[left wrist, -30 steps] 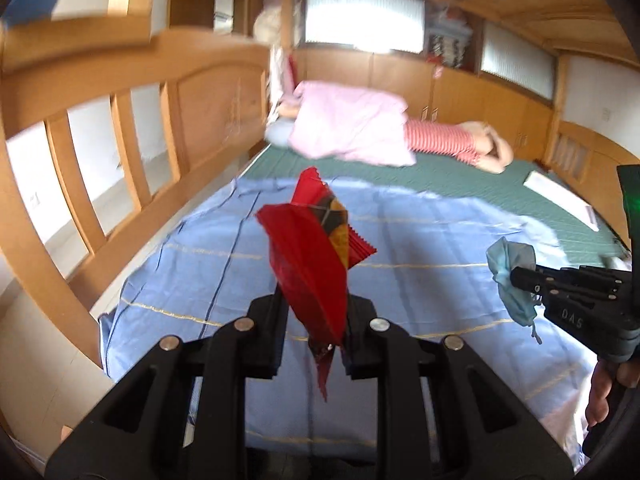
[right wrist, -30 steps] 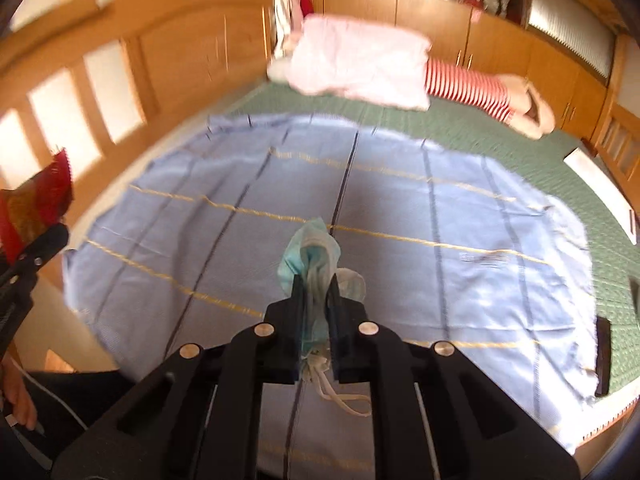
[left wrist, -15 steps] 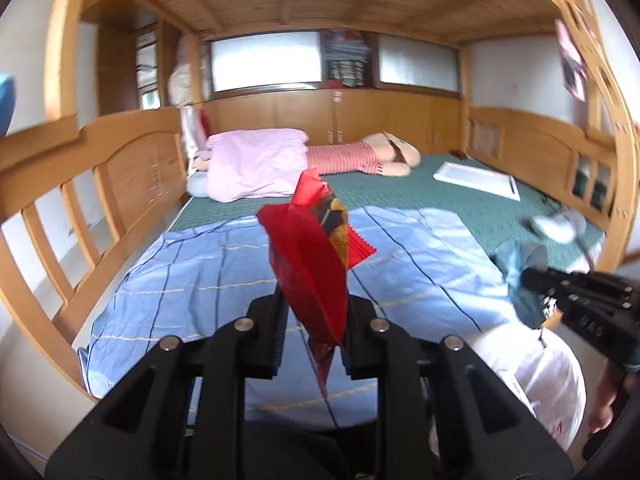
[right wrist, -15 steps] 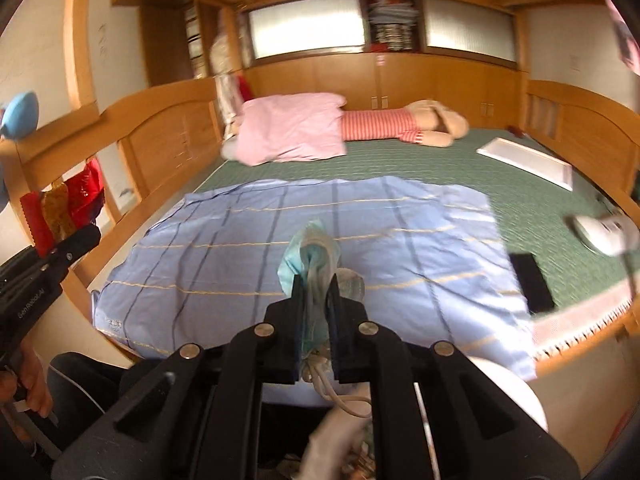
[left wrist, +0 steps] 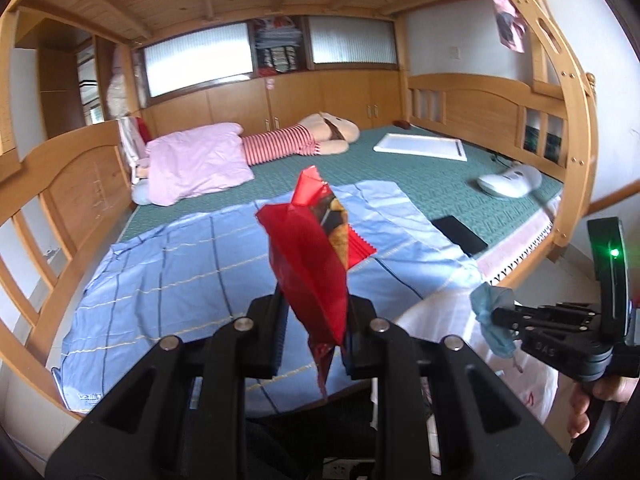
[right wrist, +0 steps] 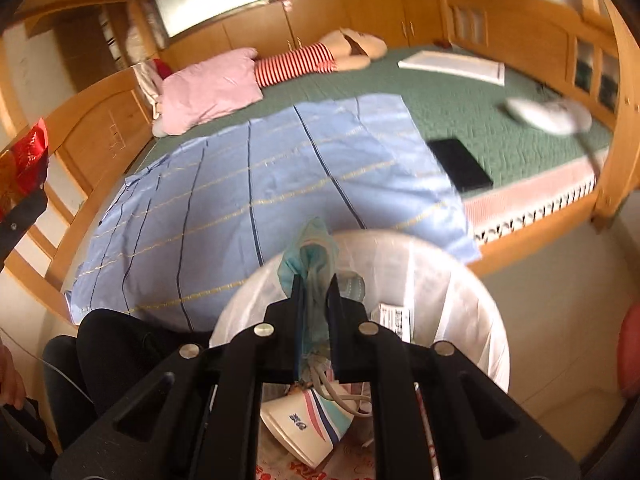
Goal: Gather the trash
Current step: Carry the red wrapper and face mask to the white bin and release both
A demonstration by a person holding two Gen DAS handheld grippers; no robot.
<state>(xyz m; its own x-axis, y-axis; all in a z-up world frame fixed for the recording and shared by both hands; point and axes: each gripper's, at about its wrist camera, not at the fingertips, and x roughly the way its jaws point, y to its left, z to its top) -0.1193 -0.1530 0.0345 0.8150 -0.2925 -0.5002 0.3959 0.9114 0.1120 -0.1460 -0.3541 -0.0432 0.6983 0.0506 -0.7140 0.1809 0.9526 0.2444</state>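
Observation:
My left gripper point(left wrist: 314, 312) is shut on a red snack wrapper point(left wrist: 316, 256) that stands up between its fingers, above the near edge of the bed. My right gripper point(right wrist: 314, 292) is shut on a crumpled blue face mask point(right wrist: 310, 256), its white ear loops dangling below. That gripper hangs over the open mouth of a trash bin lined with a white bag point(right wrist: 432, 272); paper scraps and a paper cup point(right wrist: 304, 424) lie inside. In the left wrist view the right gripper point(left wrist: 496, 316) with the mask point(left wrist: 490, 320) shows at lower right over the white bag point(left wrist: 532, 384).
A blue striped sheet point(left wrist: 172, 280) covers the near part of the green mattress point(left wrist: 420, 176). A black phone point(right wrist: 460, 164), a white handheld device point(right wrist: 548, 114), a white flat board point(left wrist: 420, 146), a pink pillow point(left wrist: 196, 160) and a striped plush toy lie on the bed. Wooden rails and posts point(left wrist: 576, 128) frame it.
Both grippers swung right, away from over the bed toward its near edge. The trash bin has come into view under the right gripper. Both grips are unchanged.

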